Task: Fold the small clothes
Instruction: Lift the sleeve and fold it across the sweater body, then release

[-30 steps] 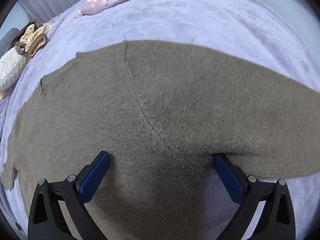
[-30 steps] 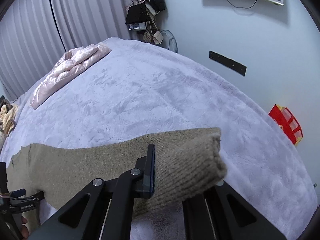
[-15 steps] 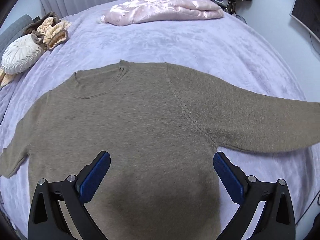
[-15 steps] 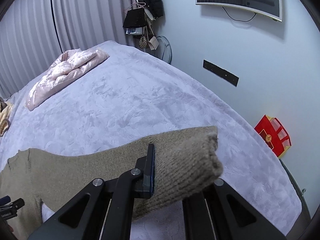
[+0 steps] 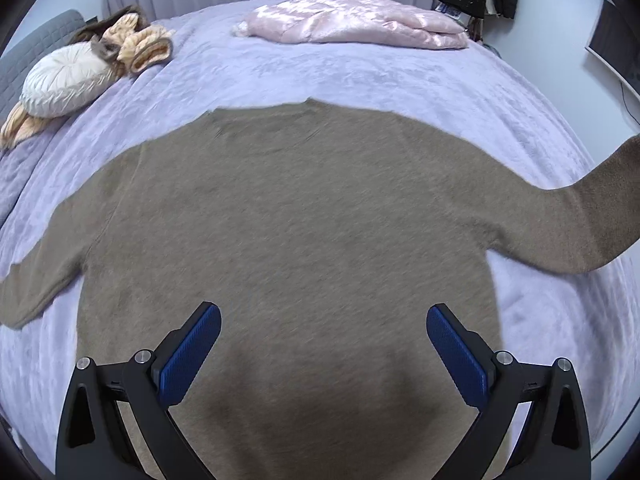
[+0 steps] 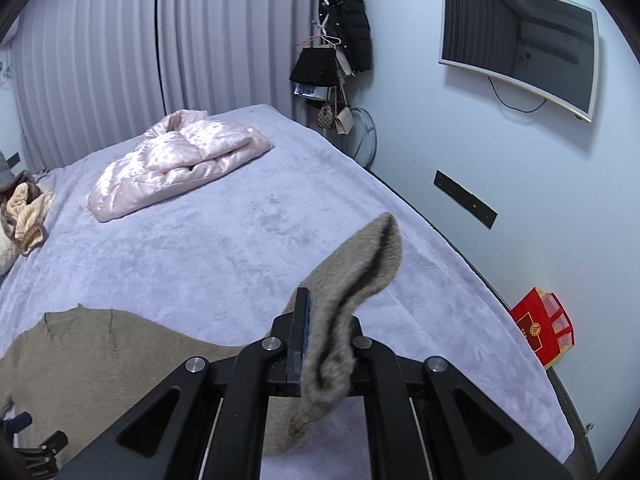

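Left wrist view, taupe knit sweater (image 5: 288, 220) spread flat, right sleeve (image 6: 352, 280) lifted

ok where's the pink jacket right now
The pink jacket lies folded at the far side of the bed, beyond the brown sweater, near the curtains; the right wrist view shows it upper left.

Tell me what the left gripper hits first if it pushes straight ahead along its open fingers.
The left gripper, jaws wide open and empty, points down at the tan sweater spread on the lavender bedspread. Going straight on, it would most likely meet the sweater's body first; how far off is unclear.
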The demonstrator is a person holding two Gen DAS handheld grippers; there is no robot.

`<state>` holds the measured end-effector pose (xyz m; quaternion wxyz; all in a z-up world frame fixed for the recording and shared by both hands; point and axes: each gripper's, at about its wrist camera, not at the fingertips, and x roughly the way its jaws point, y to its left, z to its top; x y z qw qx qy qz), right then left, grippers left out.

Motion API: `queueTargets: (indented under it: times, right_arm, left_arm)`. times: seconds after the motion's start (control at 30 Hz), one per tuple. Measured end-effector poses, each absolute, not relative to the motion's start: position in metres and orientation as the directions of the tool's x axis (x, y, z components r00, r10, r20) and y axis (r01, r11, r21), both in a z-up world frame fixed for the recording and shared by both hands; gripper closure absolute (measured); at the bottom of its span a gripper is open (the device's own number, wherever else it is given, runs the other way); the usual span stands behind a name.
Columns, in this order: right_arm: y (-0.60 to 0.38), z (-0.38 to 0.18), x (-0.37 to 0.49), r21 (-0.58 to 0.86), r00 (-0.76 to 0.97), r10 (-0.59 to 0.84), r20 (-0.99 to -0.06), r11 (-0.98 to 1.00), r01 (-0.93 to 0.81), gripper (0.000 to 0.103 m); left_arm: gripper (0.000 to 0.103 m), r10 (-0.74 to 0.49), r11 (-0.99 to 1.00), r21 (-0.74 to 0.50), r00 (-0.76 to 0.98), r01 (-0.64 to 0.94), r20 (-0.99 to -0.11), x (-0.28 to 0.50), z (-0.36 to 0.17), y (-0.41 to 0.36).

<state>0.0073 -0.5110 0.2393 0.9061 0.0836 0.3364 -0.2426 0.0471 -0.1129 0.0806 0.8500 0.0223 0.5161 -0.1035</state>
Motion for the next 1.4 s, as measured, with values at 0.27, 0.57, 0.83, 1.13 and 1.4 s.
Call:
queueTargets:
  times: [0.27, 0.57, 0.83, 1.13, 1.4]
  right_arm:
    - [-0.433, 0.275, 0.038, -0.059, 0.696, -0.355, -0.624, 0.909, 0.412, 0.097]
    - [-0.419, 0.232, 0.044, -0.098, 0.62, -0.293, -0.728, 0.939, 0.329, 0.013]
    - [-0.386, 0.118, -0.011, -0.615, 0.567, -0.52, -0.639, 0.788, 0.03, 0.011]
    - [-0.387, 0.065, 0.002, -0.712, 0.582, -0.537, -0.61, 0.695, -0.104, 0.047]
    - [-0.36, 0.021, 0.008, -0.88, 0.677, -0.572, -0.462, 0.392, -0.27, 0.042]
  left_arm:
    - [0.0, -0.112, 0.991, -0.068, 0.424, 0.119, -0.898, 0.032, 0.053, -0.054]
    - [0.0, -0.11, 0.991, -0.071, 0.394, 0.114, -0.913, 0.023, 0.014, -0.035]
    - [0.0, -0.083, 0.993, -0.04, 0.407, 0.114, -0.909, 0.023, 0.015, -0.048]
    - [0.0, -0.07, 0.995, -0.037, 0.398, 0.089, -0.915, 0.028, 0.015, -0.051]
    - [0.0, -0.061, 0.995, -0.026, 0.395, 0.093, -0.917, 0.035, 0.013, -0.057]
